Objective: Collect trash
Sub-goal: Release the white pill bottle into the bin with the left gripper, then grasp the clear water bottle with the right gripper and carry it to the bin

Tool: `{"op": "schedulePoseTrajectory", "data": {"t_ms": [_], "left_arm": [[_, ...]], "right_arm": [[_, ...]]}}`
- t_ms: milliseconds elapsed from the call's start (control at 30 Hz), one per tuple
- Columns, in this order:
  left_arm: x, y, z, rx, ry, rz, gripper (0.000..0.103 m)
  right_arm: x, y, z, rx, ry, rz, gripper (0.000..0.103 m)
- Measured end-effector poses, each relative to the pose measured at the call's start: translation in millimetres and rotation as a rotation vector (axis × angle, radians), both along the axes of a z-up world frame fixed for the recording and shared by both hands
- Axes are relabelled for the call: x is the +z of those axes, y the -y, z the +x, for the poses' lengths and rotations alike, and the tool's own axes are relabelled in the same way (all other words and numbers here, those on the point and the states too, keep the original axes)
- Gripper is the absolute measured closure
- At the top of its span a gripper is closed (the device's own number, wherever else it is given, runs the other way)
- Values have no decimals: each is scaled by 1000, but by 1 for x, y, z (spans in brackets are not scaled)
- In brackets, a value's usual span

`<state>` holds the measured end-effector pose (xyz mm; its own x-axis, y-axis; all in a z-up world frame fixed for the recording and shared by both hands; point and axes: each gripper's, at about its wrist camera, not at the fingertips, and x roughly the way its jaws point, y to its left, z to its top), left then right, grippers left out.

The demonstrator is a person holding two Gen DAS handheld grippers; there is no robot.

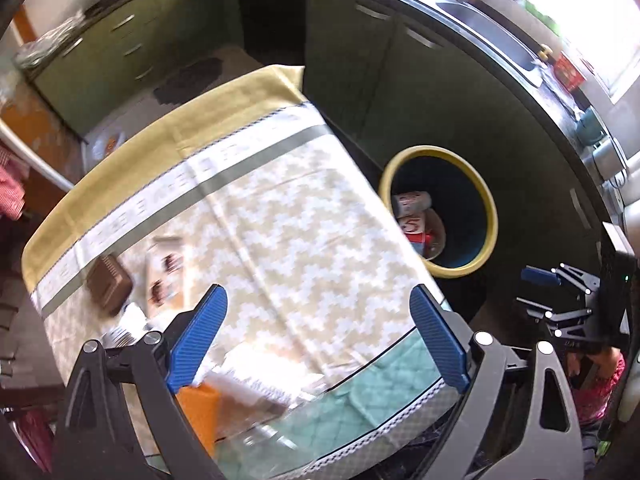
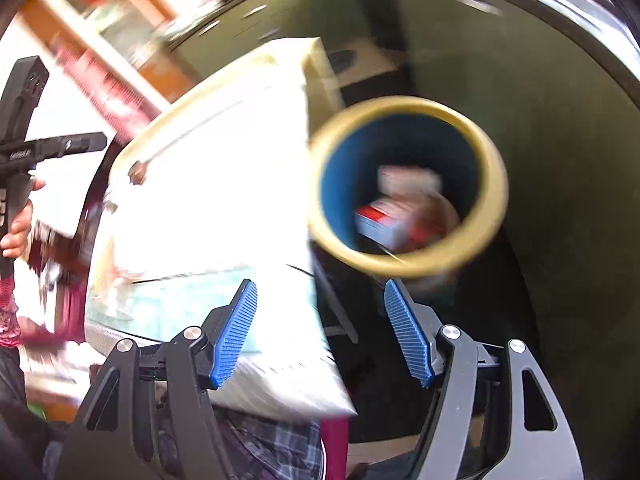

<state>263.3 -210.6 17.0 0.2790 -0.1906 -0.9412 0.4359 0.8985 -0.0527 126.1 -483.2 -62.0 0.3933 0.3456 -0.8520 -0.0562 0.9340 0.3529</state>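
Between drops, by the look of it. Left gripper [image 1: 318, 332] spread wide over the table [image 1: 280, 208], holding nothing; right gripper [image 2: 322, 330] spread too, empty, aimed past the table edge toward the bin [image 2: 496, 184]. Bin on the floor at 3 o'clock of the table, already holding cartons [image 1: 414, 210]. More trash at 8 o'clock in the left view: brown box [image 1: 109, 284], blurred wrappers [image 1: 166, 276]. Next, likely: swing left, close on one piece, carry it to the bin.
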Motion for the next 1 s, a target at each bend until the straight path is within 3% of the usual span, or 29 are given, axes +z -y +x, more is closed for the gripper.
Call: {"op": "schedulePoseTrajectory", "data": {"t_ms": [133, 267, 400, 533, 600, 633, 833, 1000], "left_arm": [[8, -95, -5, 159, 0, -3, 15], [3, -175, -20, 273, -15, -1, 15], [0, -223, -36, 331, -4, -14, 15], [-10, -249, -48, 337, -25, -42, 15], [-13, -256, -51, 328, -29, -50, 15], [-15, -257, -52, 323, -29, -52, 15], [-21, -261, -51, 322, -35, -81, 15], [-22, -262, -49, 333, -45, -82, 15]], "right_arm": [[12, -81, 62, 148, -25, 32, 38], [10, -167, 122, 220, -93, 50, 50], [-4, -242, 162, 294, -195, 5, 56], [-1, -287, 149, 448, -222, -61, 52], [8, -301, 132, 501, -208, -123, 38], [9, -306, 126, 533, -213, -162, 37], [-13, -326, 110, 584, -268, -321, 37], [-33, -342, 109, 609, -300, -383, 41]]}}
